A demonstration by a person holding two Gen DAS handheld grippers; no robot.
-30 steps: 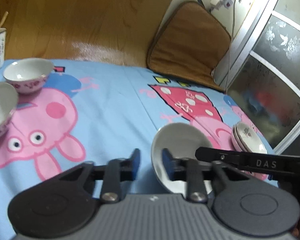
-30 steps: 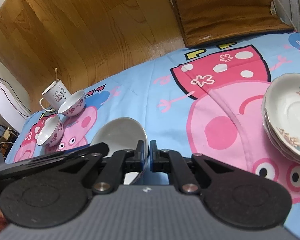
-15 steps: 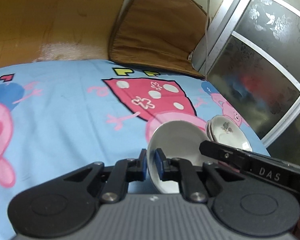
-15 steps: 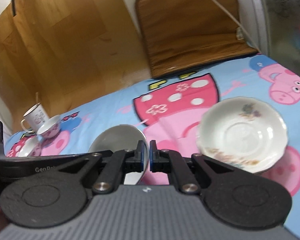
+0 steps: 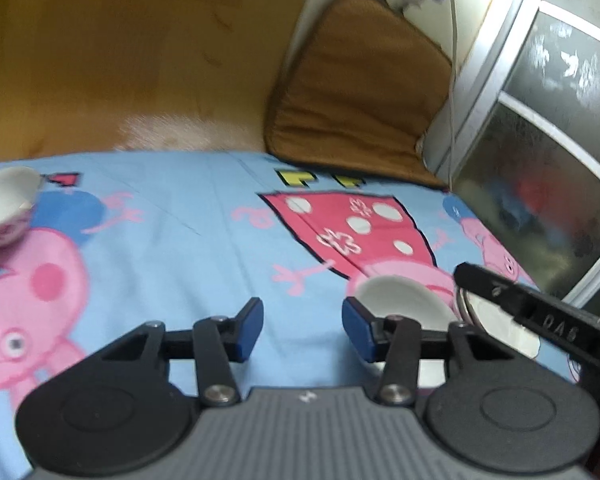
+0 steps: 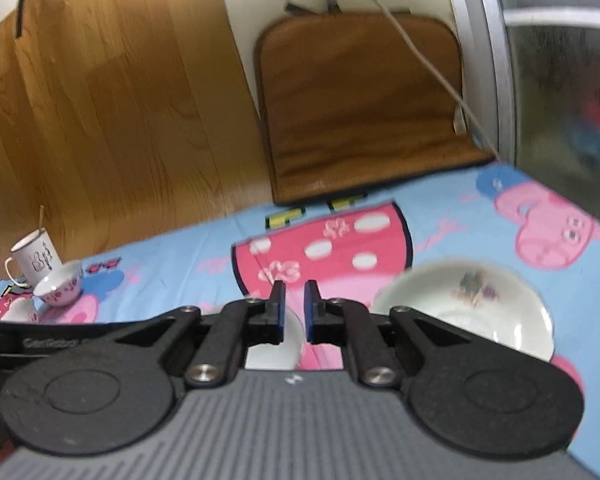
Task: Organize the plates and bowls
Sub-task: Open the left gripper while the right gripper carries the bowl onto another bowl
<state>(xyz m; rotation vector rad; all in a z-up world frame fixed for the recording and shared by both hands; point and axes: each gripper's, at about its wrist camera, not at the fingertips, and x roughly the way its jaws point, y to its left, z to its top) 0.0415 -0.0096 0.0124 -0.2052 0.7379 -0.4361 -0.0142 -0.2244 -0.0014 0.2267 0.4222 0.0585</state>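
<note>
My left gripper [image 5: 302,330] is open and empty above the blue cartoon cloth [image 5: 188,240]. A plain white plate [image 5: 404,300] lies on the cloth just right of its right finger, next to a stack of flowered plates [image 5: 496,320] partly hidden by the other gripper's arm. My right gripper [image 6: 293,312] is slightly open with nothing between its pads. The white plate [image 6: 276,346] shows below its fingers, the flowered plate stack [image 6: 464,304] to the right. Two small pink-patterned bowls [image 6: 60,288] stand far left, one also in the left wrist view [image 5: 6,206].
A white mug [image 6: 34,258] with a stick in it stands beside the bowls at the far left. A brown cushion [image 6: 364,108] leans against the wall at the back. A wooden panel [image 6: 112,112] and a glass door [image 5: 548,152] border the surface.
My left gripper let go of the white plate and opened wide; the plate now lies on the cloth beside the flowered stack. My right gripper opened a little. Both views swung.
</note>
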